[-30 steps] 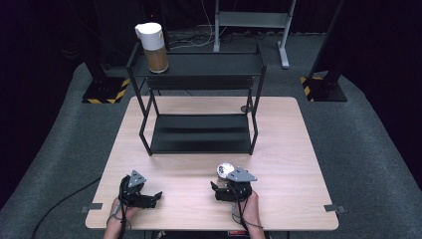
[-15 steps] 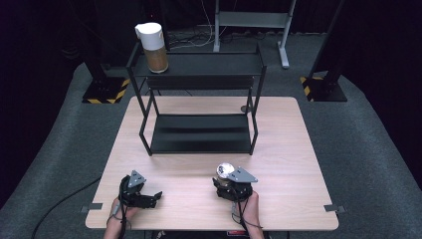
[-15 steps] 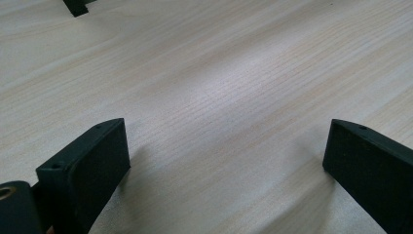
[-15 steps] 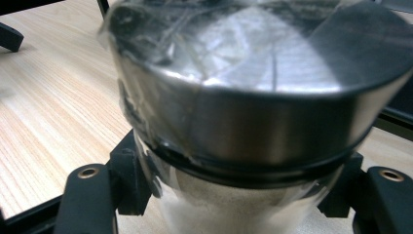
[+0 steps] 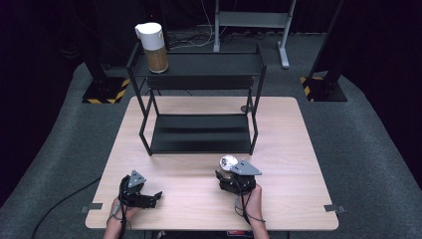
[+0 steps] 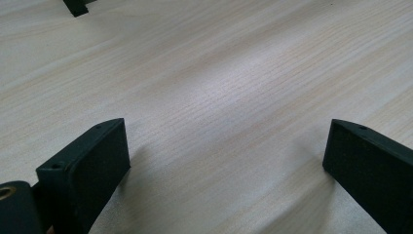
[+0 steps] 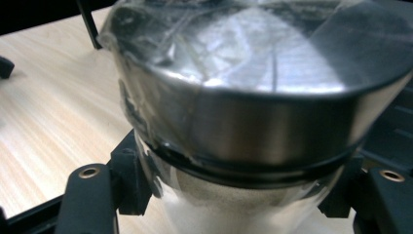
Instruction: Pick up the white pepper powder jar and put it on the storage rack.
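Right gripper clamped on a small jar, lift to the rack likely next

The black two-tier rack stands beyond both grippers, a white-lidded canister of brown contents on its upper shelf, well apart from either. The right gripper has just been closing and its jaws now pinch a glass jar with a shiny metal lid below the lid's rim; pale grains fill it. The step in hand looks like the grasp; next needs a level lift. The left gripper rests spread over bare table.
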`<action>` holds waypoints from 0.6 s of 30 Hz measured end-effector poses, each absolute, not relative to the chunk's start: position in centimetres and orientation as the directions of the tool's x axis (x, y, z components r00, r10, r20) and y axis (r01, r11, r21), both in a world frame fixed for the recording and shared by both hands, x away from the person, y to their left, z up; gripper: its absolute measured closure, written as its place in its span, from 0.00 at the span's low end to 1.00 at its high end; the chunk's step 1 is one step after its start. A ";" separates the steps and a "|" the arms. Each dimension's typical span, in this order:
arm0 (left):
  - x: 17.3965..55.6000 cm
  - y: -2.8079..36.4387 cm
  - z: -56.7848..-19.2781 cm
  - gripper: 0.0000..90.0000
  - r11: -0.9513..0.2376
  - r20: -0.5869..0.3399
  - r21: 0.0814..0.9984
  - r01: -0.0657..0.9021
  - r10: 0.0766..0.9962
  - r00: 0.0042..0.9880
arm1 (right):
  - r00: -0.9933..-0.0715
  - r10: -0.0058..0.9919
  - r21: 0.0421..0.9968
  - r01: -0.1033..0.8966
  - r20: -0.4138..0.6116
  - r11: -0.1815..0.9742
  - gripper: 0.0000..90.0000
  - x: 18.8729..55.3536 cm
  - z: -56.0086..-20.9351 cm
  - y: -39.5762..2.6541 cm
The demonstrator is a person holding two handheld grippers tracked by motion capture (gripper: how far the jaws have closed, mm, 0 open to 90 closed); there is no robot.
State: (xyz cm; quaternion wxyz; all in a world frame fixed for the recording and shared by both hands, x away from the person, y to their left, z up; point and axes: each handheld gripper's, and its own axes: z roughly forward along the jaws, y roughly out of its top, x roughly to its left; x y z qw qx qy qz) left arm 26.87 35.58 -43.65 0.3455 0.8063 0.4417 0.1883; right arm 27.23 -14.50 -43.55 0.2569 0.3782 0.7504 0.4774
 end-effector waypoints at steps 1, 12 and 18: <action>26.9 35.6 -43.6 0.03 -0.371 -0.002 0.724 0.582 0.843 0.539 | -0.581 0.813 0.912 0.318 -0.028 0.259 0.34 27.3 -43.4 -14.5; 26.9 35.6 -43.6 0.03 -0.371 -0.001 0.724 0.582 0.843 0.539 | -0.572 0.820 0.908 0.323 -0.036 0.265 0.34 29.3 -42.1 -14.1; 26.9 35.6 -43.7 0.03 -0.371 -0.001 0.724 0.582 0.843 0.539 | -0.568 0.822 0.900 0.331 -0.049 0.283 0.34 30.9 -41.5 -13.6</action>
